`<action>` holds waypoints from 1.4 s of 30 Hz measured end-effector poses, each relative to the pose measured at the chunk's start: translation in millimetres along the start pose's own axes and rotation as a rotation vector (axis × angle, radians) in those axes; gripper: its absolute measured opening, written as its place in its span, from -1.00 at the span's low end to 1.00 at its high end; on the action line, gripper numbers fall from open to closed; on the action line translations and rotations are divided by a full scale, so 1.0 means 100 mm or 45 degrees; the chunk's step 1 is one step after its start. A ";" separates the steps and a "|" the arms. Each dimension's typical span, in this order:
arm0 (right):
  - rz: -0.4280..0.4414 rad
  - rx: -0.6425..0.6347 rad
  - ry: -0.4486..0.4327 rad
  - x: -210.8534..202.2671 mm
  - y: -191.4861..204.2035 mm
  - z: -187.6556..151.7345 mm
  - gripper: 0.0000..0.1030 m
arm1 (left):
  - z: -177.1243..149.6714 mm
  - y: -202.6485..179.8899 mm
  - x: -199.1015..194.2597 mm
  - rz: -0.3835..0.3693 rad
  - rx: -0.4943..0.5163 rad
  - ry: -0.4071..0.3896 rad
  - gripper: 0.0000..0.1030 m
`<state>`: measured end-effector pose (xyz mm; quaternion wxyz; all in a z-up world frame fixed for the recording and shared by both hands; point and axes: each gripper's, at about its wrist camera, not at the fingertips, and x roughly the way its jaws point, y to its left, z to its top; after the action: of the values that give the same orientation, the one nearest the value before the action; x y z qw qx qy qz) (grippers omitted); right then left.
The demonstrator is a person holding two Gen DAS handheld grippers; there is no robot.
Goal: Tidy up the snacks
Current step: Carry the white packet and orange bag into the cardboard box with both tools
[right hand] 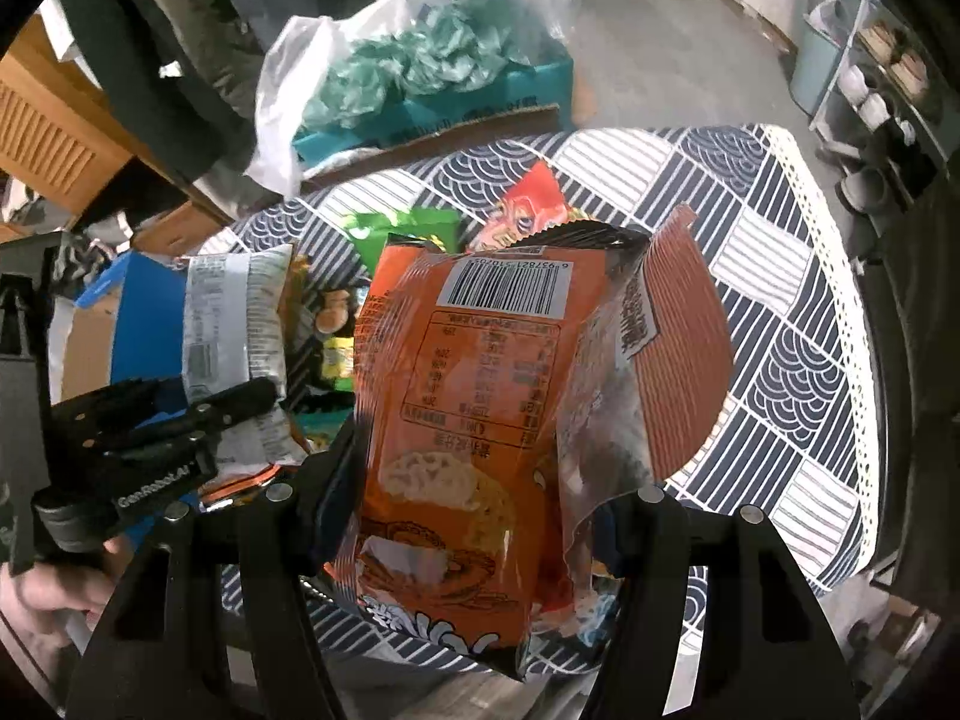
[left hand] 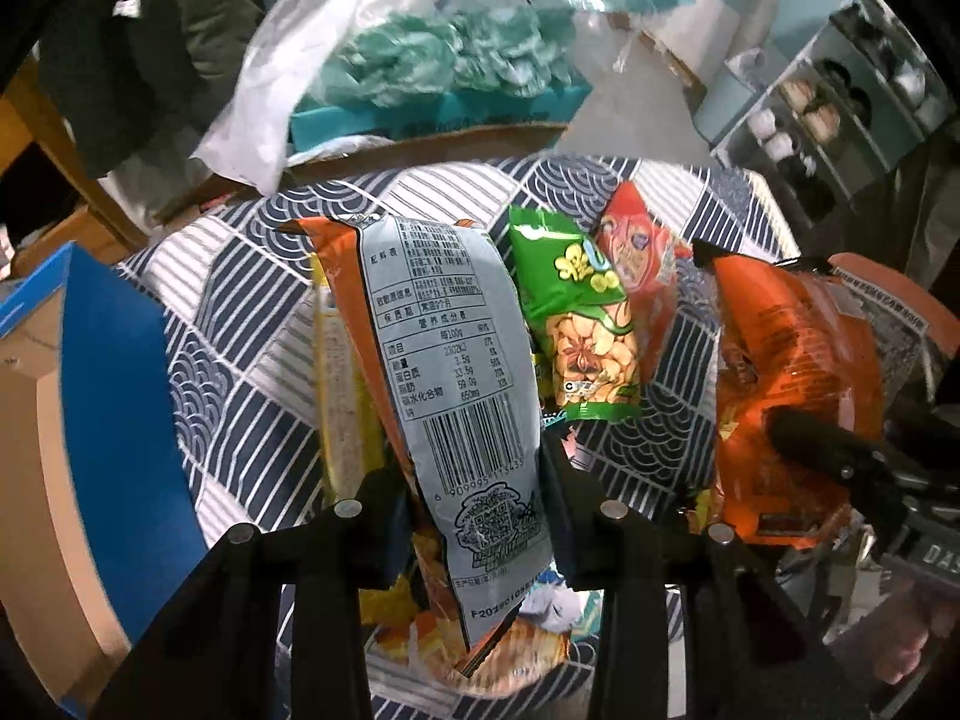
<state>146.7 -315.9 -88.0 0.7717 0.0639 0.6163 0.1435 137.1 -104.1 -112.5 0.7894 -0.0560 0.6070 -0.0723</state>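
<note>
Two snack packs are held up over the bench point(right hand: 780, 324), one per gripper. The left gripper point(left hand: 474, 510) has its jaws clamped on a grey-backed snack bag point(left hand: 444, 360); at its 3 o'clock, the right gripper point(right hand: 474, 516) has its jaws clamped on an orange noodle pack point(right hand: 474, 396). At 12 o'clock, a green peanut bag point(left hand: 582, 324) and a red packet point(left hand: 636, 252) lie on the patterned cloth.

Two grippers show, each clamped on one snack packet: the left gripper point(left hand: 474, 516) holds a packet with a grey nutrition label point(left hand: 444, 372), the right gripper point(right hand: 474, 504) an orange packet point(right hand: 468, 396). On the patterned tablecloth point(right hand: 780, 312) lie one green peanut packet point(left hand: 576, 330) and one red packet point(left hand: 636, 252). One blue cardboard box point(left hand: 114, 384) stands at the left edge. One teal box point(right hand: 456, 102) stands beyond the far edge.
</note>
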 end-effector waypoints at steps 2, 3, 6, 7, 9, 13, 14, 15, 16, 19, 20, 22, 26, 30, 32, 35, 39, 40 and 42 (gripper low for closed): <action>0.001 -0.017 -0.016 -0.07 0.05 0.01 0.24 | -0.03 0.05 -0.14 -0.006 -0.019 -0.021 -0.27; 0.000 -0.028 -0.026 -0.10 0.09 0.01 0.24 | -0.04 0.08 -0.22 -0.011 -0.029 -0.035 -0.27; 0.012 -0.043 -0.042 -0.16 0.15 0.02 0.24 | -0.10 0.14 -0.44 -0.020 -0.040 -0.079 -0.27; 0.020 -0.047 -0.044 -0.19 0.18 0.02 0.24 | -0.12 0.15 -0.51 -0.022 -0.042 -0.096 -0.27; 0.030 -0.055 -0.051 -0.22 0.24 0.01 0.24 | -0.14 0.20 -0.63 -0.029 -0.047 -0.121 -0.27; 0.053 -0.077 -0.074 -0.30 0.39 0.03 0.24 | -0.20 0.32 -0.88 -0.006 -0.049 -0.184 -0.27; 0.060 -0.083 -0.079 -0.32 0.43 0.03 0.24 | -0.21 0.34 -0.92 0.002 -0.047 -0.194 -0.27; 0.065 -0.088 -0.083 -0.33 0.47 0.02 0.24 | -0.23 0.38 -0.98 0.013 -0.045 -0.211 -0.27; 0.070 -0.095 -0.085 -0.35 0.51 0.02 0.24 | -0.24 0.42 -1.03 0.020 -0.048 -0.224 -0.27; 0.085 -0.121 -0.090 -0.39 0.67 0.03 0.24 | -0.29 0.56 -1.16 0.033 -0.070 -0.260 -0.27; 0.090 -0.132 -0.092 -0.40 0.74 0.04 0.24 | -0.30 0.61 -1.20 0.035 -0.078 -0.269 -0.26; 0.104 -0.160 -0.096 -0.41 0.89 0.05 0.24 | -0.35 0.76 -1.29 0.049 -0.102 -0.297 -0.26; 0.140 -0.211 -0.088 -0.39 1.21 0.07 0.24 | -0.46 1.08 -1.37 0.096 -0.160 -0.329 -0.26; 0.169 -0.272 -0.067 -0.32 1.56 0.08 0.24 | -0.60 1.44 -1.37 0.125 -0.234 -0.326 -0.26; 0.176 -0.303 -0.055 -0.27 1.74 0.09 0.24 | -0.66 1.59 -1.38 0.139 -0.260 -0.329 -0.26; 0.199 -0.346 -0.035 -0.22 2.01 0.08 0.24 | -0.75 1.77 -1.39 0.149 -0.294 -0.329 -0.26; 0.215 -0.408 -0.016 -0.14 2.40 0.04 0.24 | -0.87 2.01 -1.38 0.156 -0.346 -0.318 -0.26; 0.220 -0.416 -0.011 -0.13 2.47 0.03 0.24 | -0.90 2.07 -1.37 0.162 -0.355 -0.316 -0.26; 0.238 -0.444 0.009 -0.06 2.67 0.00 0.24 | -0.96 2.18 -1.36 0.171 -0.374 -0.308 -0.26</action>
<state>107.4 -64.0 -8.9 0.7522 -0.0144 0.5762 0.3194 19.6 134.9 -46.3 0.8429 -0.1382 0.5142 0.0769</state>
